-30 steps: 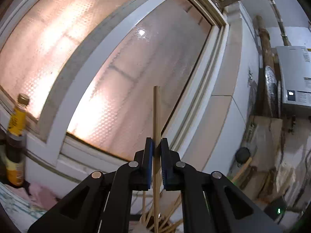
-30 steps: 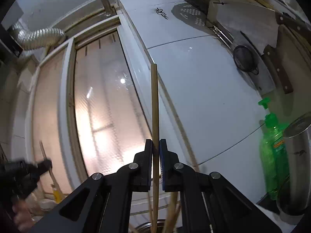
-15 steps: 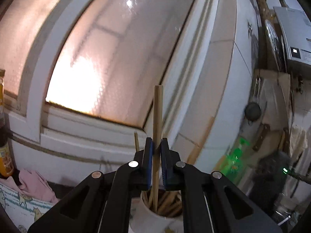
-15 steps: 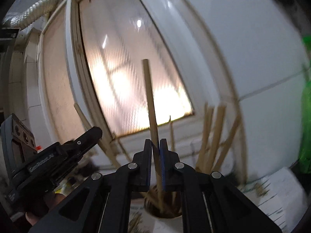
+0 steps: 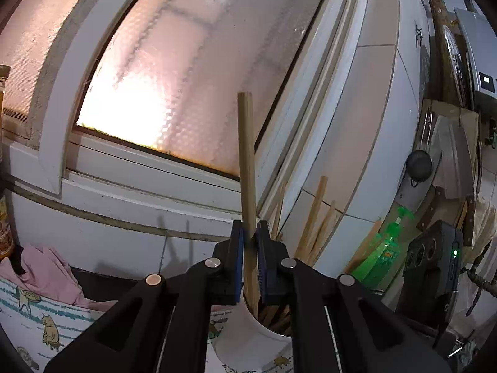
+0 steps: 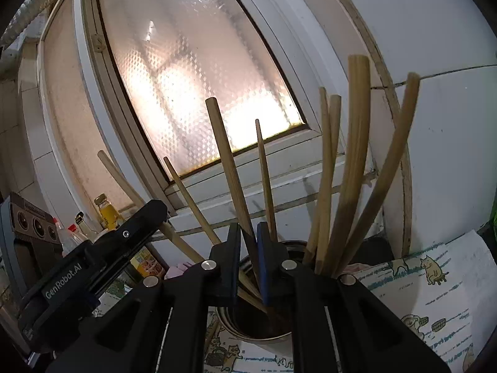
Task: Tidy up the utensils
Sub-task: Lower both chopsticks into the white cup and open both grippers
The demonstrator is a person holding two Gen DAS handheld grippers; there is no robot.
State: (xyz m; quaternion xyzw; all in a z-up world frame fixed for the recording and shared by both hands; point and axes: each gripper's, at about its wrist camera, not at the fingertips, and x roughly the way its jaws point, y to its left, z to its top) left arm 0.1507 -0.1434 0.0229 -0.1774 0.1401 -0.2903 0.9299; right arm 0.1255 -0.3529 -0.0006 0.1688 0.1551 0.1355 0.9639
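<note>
My left gripper (image 5: 248, 256) is shut on a wooden chopstick (image 5: 247, 161) that stands upright, its lower end inside the round utensil cup (image 5: 248, 338). My right gripper (image 6: 248, 258) is shut on another chopstick (image 6: 226, 161) whose lower end also reaches into the cup (image 6: 236, 323). Several more chopsticks (image 6: 354, 155) lean out of the cup to the right. The left gripper (image 6: 93, 258) shows at the left of the right wrist view, holding its chopstick (image 6: 118, 171). The right gripper's body (image 5: 435, 267) shows at the right of the left wrist view.
A frosted window (image 5: 186, 62) and white tiled wall stand just behind the cup. A cat-print cloth (image 6: 428, 295) covers the counter. A pink rag (image 5: 49, 273) lies left, sauce bottles (image 6: 105, 211) beyond it. A green bottle (image 5: 385, 248) and hanging knives (image 5: 435, 171) are at the right.
Both grippers have come down with their chopsticks; the lower ends now sit deeper in the cup. The views have tilted from the upper wall down toward the cup and counter.
</note>
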